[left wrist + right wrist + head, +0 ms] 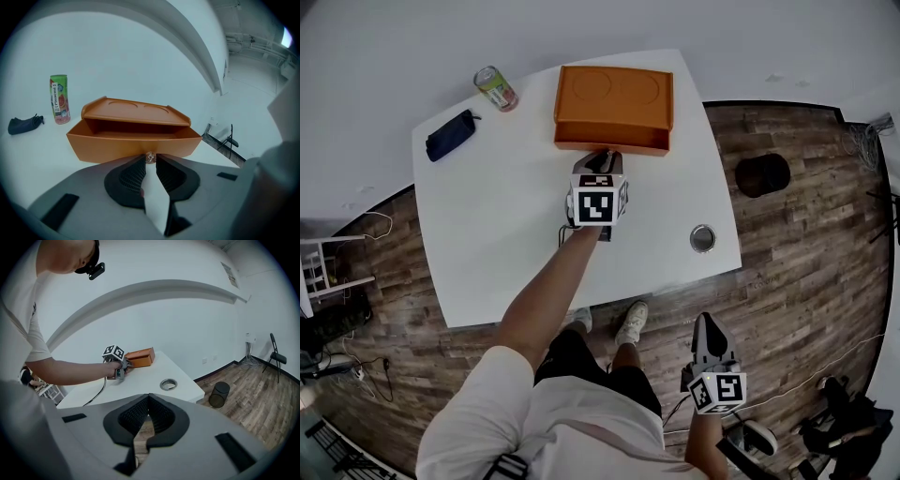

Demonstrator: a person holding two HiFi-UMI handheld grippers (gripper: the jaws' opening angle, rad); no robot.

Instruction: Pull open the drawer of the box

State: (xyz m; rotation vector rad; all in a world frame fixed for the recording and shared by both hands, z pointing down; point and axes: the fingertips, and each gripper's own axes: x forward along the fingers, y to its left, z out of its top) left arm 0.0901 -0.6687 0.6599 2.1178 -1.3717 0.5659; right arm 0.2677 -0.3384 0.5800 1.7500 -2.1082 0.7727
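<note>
- Here, left gripper [605, 157] [150, 160]: jaws drawn in on the small round knob [150, 157] at the middle of the drawer front, the pads pinching it from both sides.
- Drawer [614, 141] [117, 143]: orange, at 12 o'clock from the left gripper. It stands partly out from under the box top, and its open inside shows in the left gripper view.
- Box [614, 94] [136, 110]: orange, with two shallow round recesses in its flat top. It sits at the far edge of the white counter [487, 225], at 12 o'clock in the head view.
- Can [496, 88] [59, 99]: green and pink, upright on the counter at 10 o'clock from the left gripper, well apart from the box.
- Pouch [451, 134] [23, 124]: dark, lying flat at 9 o'clock from the left gripper, near the can.
- Ring [702, 238] [168, 384]: metal, set in the counter at 4 o'clock from the left gripper.
- Right gripper [710, 323] [148, 399]: jaws pressed together with nothing between them. It hangs at 5 o'clock in the head view, off the counter and over the wooden floor [806, 272].
- Bin [762, 174] [219, 394]: black, round, on the floor at 3 o'clock from the box.
</note>
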